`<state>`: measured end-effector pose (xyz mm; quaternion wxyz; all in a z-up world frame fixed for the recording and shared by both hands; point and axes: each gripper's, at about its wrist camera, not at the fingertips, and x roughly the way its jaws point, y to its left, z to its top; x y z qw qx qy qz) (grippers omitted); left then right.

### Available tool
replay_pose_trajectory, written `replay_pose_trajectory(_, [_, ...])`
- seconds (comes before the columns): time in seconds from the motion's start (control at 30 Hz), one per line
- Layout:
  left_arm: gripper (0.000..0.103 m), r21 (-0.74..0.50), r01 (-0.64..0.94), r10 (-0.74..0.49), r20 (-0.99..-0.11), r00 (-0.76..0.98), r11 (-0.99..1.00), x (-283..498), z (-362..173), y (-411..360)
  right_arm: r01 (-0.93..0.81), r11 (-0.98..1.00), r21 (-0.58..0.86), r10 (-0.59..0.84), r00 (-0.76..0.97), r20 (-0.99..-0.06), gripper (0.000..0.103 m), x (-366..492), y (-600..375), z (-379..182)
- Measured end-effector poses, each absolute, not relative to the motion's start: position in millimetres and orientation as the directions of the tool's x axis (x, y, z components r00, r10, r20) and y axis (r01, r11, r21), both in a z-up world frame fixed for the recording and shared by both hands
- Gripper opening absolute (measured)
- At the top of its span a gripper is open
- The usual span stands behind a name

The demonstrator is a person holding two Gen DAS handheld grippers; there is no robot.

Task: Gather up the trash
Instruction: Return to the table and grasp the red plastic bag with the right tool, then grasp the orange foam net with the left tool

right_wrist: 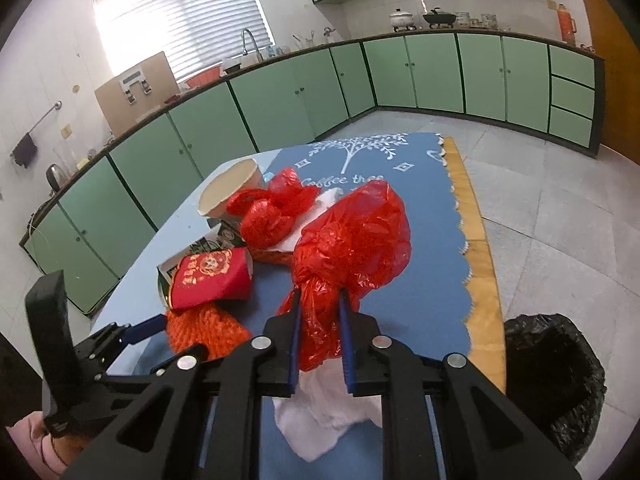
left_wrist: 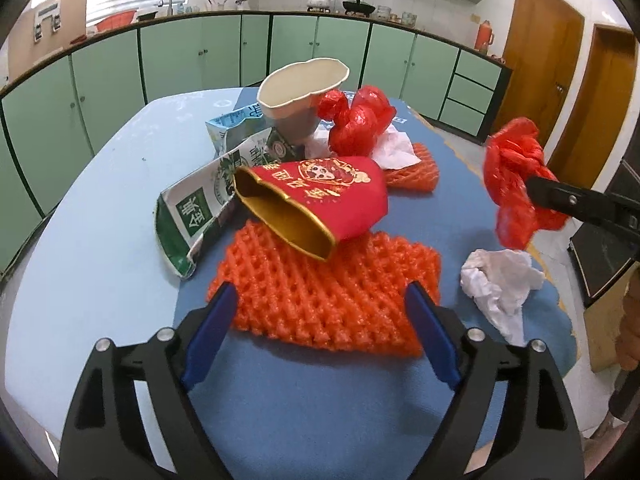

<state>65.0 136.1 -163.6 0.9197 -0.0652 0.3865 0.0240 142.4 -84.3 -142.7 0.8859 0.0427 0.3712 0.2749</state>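
A knotted red plastic bag (right_wrist: 352, 248) hangs clamped in the right tool (right_wrist: 320, 320), lifted above the worktop (right_wrist: 420, 280) near its right edge. Loose plastic could slip free before reaching the black-lined bin (right_wrist: 560, 380). The left tool (left_wrist: 320, 312), jaws apart, straddles an orange foam net (left_wrist: 320, 292); its light mesh might drag the red paper cup (left_wrist: 320, 196) resting on it.

On the table (left_wrist: 100, 240), the foam net (left_wrist: 320, 300) lies nearest, at 6 o'clock. The flattened cup (left_wrist: 320, 200) rests on its far edge, a carton (left_wrist: 192, 216) at 9 o'clock of it. The paper bowl (left_wrist: 300, 84) stands behind at 12, a crumpled tissue (left_wrist: 500, 284) at 3.
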Motion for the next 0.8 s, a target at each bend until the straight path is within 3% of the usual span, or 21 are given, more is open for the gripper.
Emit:
replay_pose_trajectory(0.07, [0.084, -0.105, -0.095, -0.009, -0.714, 0.7, 0.99, 67, -166, 135, -0.442, 0.849, 0.288, 0.514, 0.569, -0.642, 0.016, 143, -89, -146])
replay_pose_trajectory(0.13, [0.076, -0.11, -0.103, -0.006, -0.712, 0.702, 0.989, 66, -166, 136, -0.434, 0.852, 0.294, 0.512, 0.568, -0.644, 0.016, 143, -93, -148])
replay_pose_trajectory(0.47, [0.009, -0.132, -0.116, -0.007, -0.689, 0.725, 0.984, 59, -155, 141, -0.432, 0.852, 0.296, 0.513, 0.576, -0.636, 0.016, 141, -94, -145])
replay_pose_trajectory(0.8, [0.008, -0.14, -0.044, -0.048, -0.591, 0.805, 0.989, 29, -96, 124, -0.43, 0.855, 0.291, 0.515, 0.635, -0.575, 0.016, 131, -115, -117])
